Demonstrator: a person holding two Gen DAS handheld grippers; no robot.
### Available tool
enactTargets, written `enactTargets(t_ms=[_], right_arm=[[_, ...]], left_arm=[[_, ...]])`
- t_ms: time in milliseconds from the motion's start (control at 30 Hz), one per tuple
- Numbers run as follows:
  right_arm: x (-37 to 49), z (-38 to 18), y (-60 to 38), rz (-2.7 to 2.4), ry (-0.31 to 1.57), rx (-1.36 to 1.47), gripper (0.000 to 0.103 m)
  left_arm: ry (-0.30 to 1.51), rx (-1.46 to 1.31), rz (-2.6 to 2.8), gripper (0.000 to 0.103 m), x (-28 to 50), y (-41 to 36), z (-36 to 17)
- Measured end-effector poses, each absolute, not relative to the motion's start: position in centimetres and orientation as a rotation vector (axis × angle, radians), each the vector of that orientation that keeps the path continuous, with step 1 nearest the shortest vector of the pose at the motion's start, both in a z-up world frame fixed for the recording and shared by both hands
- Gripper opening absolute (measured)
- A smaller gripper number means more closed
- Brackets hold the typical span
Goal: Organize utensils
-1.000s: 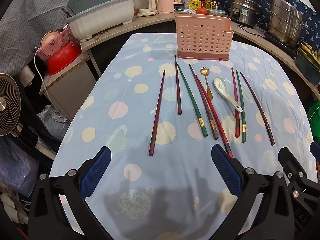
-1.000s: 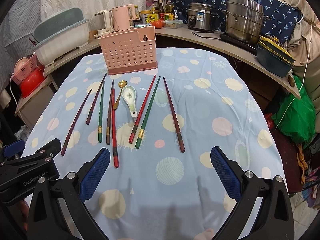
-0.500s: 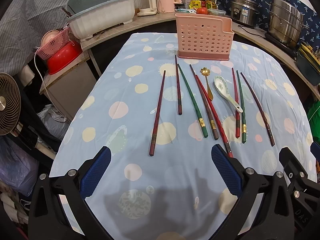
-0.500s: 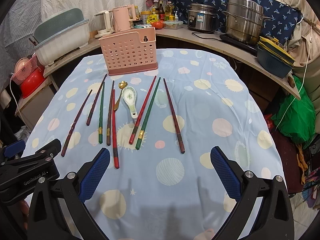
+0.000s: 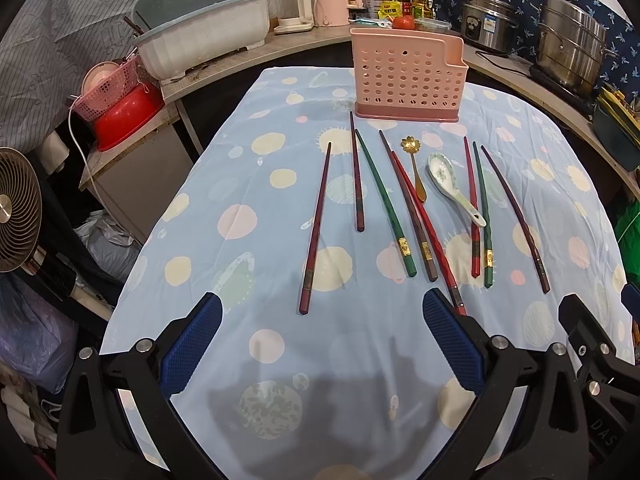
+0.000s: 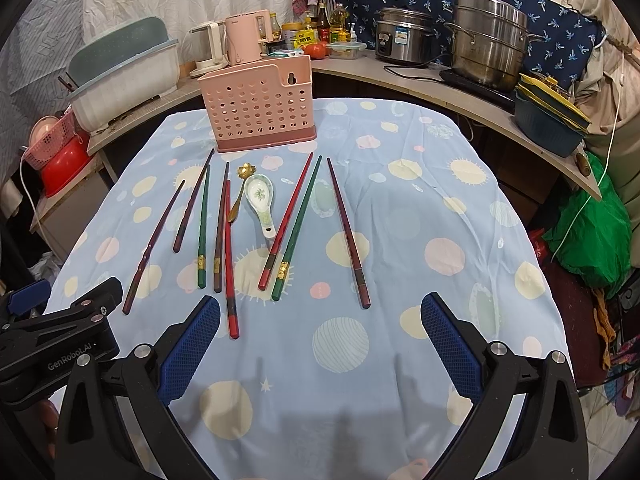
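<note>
Hovering released, the left claw and right claw face chopsticks ahead; only the right view shows the green bag.

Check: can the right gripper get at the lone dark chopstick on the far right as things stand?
Probably yes. The right gripper is open and empty, and the dark chopstick lies flat ahead of it, apart from the green chopstick, nothing on top.

Utensil holder at table's far end; chopsticks, spoons before it.
</note>
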State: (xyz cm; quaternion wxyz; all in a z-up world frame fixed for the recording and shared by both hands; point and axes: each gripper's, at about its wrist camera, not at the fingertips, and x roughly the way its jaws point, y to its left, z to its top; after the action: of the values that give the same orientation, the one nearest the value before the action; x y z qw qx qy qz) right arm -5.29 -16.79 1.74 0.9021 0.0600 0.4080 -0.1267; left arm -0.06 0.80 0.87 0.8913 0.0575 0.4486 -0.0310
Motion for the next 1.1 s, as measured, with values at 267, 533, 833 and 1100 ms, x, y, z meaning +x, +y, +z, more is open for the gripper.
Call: enactTargets(t_ms=[267,533,833,1100], right_arm=[[-5.3,1.7,-16.8,-0.262,0.844,0.125,0.097],[-4.9,1.8,-16.7,-0.261,0.85,0.128,0.097],[-4.1,1.1,-17.8,-0.267,0.863,0.142,0.097],[-2.8,-0.4,-19.4,-0.294,0.878,0.156,0.096]], left_arm=[[0.93,0.121,-0.064,0.096,0.0,0.8,0.9],[0.939,0.123,-0.066,0.096,0.4,0.8,0.9],[0.956,0.12,-0.052,0.096,1.3,0.8,0.0],[0.989,0.092,-0.011,0.096,3.8,2.9,-2.5]])
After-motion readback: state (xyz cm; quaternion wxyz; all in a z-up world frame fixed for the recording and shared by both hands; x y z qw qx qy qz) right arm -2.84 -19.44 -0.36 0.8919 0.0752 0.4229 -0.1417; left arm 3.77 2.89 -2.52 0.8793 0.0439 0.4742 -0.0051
